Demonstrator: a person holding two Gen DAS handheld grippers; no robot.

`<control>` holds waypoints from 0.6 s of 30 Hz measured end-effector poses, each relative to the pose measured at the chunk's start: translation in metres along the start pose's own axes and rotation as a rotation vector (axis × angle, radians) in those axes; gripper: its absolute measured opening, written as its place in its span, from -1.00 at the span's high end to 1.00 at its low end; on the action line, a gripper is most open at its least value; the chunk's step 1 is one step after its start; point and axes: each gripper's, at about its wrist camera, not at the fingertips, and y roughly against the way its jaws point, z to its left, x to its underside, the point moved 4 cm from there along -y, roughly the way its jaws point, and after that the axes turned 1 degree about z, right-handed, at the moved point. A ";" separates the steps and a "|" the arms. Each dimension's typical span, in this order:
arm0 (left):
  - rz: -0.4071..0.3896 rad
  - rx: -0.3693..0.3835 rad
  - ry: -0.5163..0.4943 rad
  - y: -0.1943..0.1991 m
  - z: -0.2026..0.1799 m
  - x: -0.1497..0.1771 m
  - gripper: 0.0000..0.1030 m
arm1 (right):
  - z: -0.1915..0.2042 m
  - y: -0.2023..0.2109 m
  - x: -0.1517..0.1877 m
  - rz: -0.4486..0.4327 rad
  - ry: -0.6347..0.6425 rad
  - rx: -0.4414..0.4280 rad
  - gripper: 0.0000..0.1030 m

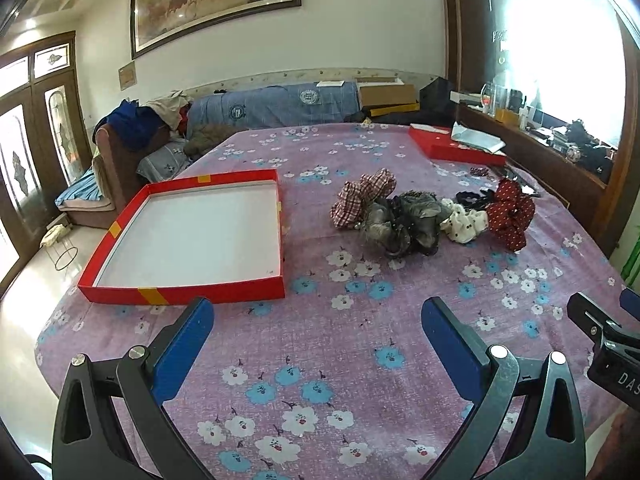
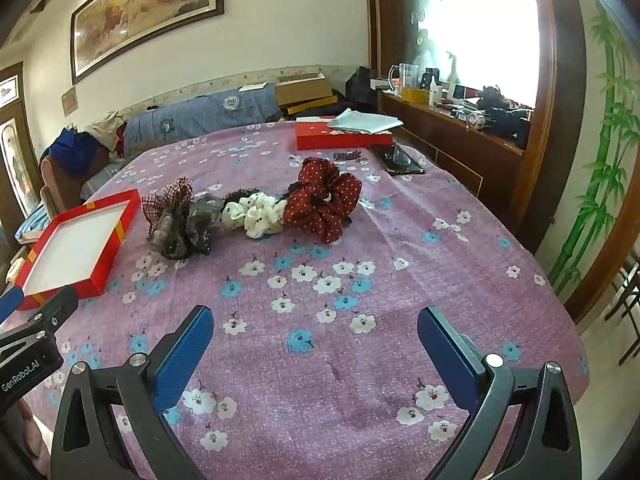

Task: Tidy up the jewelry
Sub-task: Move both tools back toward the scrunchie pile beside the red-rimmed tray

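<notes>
With both grippers, left (image 1: 317, 320) and right (image 2: 315, 330), held fingers apart, one scrunchie (image 2: 323, 200) is best pinched singly from the counter (image 2: 400, 240) pile beside the tray (image 1: 182, 294).

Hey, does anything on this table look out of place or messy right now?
Yes. The scrunchies are heaped in a loose row mid-table, from the plaid scrunchie to the red polka-dot scrunchie, none inside the open red tray. The tray's corners are patched with yellow tape. Both grippers hang open.
</notes>
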 end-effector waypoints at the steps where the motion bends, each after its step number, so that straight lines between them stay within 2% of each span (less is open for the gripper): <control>1: 0.009 -0.001 -0.002 -0.002 0.000 0.000 -1.00 | 0.000 -0.001 0.000 0.003 0.001 -0.001 -1.00; 10: 0.065 -0.007 -0.008 -0.021 0.001 0.005 -1.00 | -0.002 -0.017 0.002 0.038 -0.012 -0.015 -1.00; 18: 0.070 -0.013 0.009 -0.029 0.018 -0.011 -1.00 | -0.014 -0.030 -0.010 0.049 -0.017 -0.004 -1.00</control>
